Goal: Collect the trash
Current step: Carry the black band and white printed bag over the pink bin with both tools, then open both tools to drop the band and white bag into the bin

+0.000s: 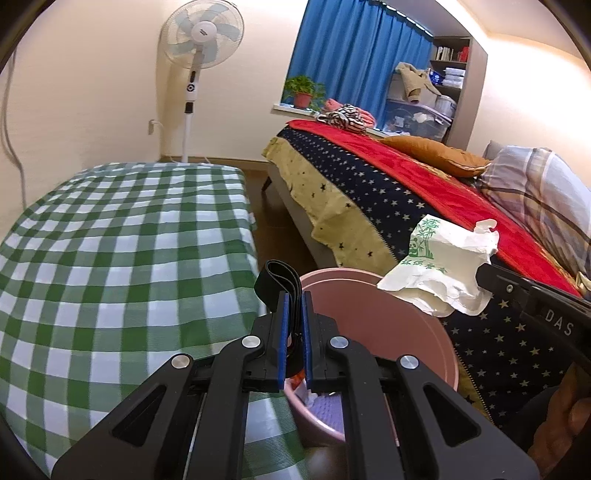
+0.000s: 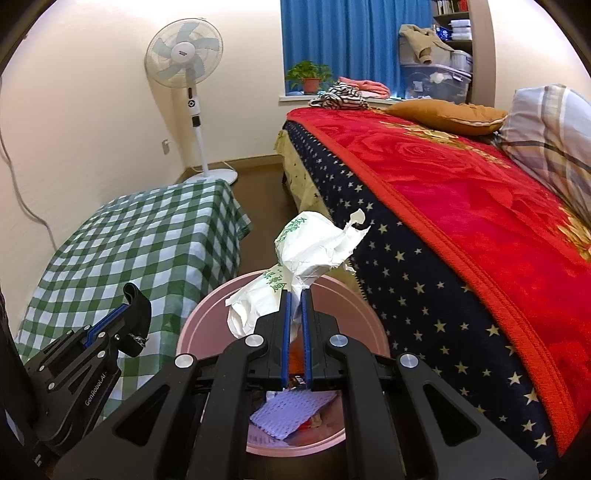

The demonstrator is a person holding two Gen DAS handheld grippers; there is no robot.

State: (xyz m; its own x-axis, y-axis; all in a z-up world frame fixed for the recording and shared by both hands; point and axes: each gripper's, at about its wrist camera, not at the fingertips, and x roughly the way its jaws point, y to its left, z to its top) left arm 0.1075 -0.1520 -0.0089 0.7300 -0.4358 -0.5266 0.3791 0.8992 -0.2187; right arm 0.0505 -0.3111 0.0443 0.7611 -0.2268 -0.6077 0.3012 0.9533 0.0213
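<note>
Both grippers hang over the pink bin (image 2: 207, 306) at the frame's bottom. The right gripper (image 2: 295, 306) pinches a wrapper (image 2: 314, 240); the left gripper (image 1: 294, 306) pinches a black band (image 1: 277, 280). Next, I think, both let go.

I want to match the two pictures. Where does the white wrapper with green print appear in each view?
Left wrist view: wrapper right of centre, held by the right tongs.
Right wrist view: wrapper at centre, above the pink bin.
Shared landmark: standing fan.
</note>
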